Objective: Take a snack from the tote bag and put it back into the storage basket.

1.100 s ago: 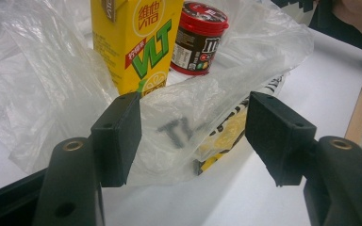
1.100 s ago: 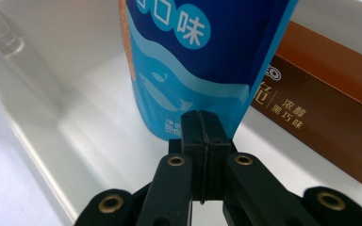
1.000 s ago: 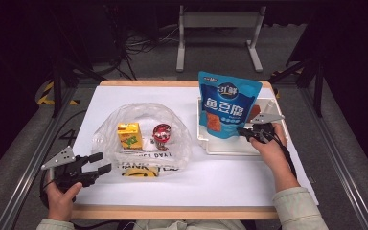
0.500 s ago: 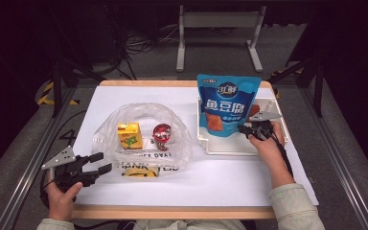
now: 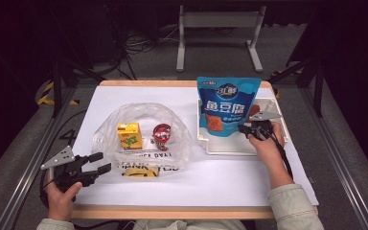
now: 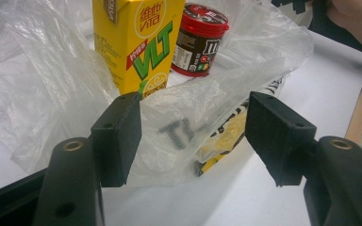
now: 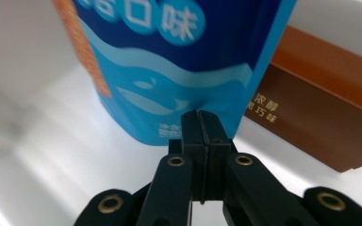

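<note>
Nothing has shifted since the earlier frame. Right gripper (image 7: pixel 201 123) stays clenched on the blue pouch (image 5: pixel 226 108), which rises upright above its jaws. Left gripper (image 6: pixel 193 136) gapes, the plastic bag (image 6: pixel 226 80) just ahead.

Black grippers (image 5: pixel 97 163), brass screws, grey plates; pale-green sleeves (image 5: pixel 293 209).

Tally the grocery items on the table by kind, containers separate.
Snack pouch, blue: 1
Drink carton, yellow: 1
Candy tub, red lid: 1
Brown box: 1
Clear plastic bag: 1
White tray: 1
Total: 6 (4 items, 2 containers)
</note>
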